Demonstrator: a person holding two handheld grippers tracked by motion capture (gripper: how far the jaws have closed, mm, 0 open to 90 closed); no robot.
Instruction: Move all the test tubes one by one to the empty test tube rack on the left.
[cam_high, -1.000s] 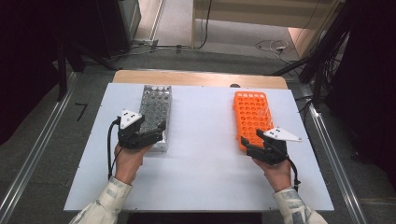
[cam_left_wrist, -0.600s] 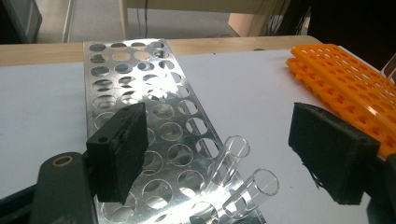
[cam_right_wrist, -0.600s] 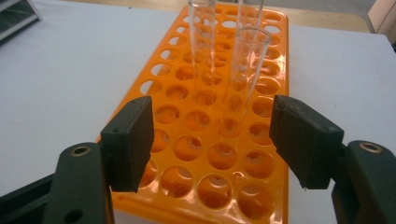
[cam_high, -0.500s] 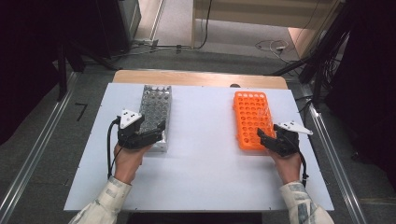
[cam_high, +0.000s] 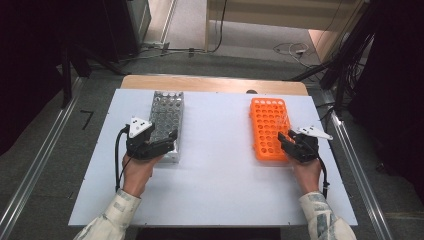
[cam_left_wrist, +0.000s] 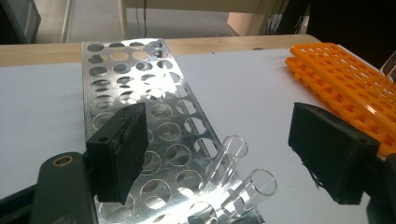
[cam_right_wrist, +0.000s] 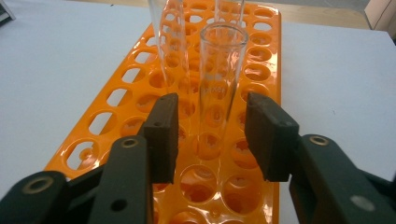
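Right gripper (cam_right_wrist: 212, 135) shifted onto orange rack (cam_high: 269, 127), jaws closing round glass tube (cam_right_wrist: 219, 79)

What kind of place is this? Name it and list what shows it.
Probably a lab or test bench: a metal tube rack, an orange tube rack holding glass test tubes, a white table and loose cables on the floor.

The right tool (cam_right_wrist: 212, 140) has moved to the orange rack's (cam_high: 269, 127) right side, jaws closing around a glass tube (cam_right_wrist: 219, 79).
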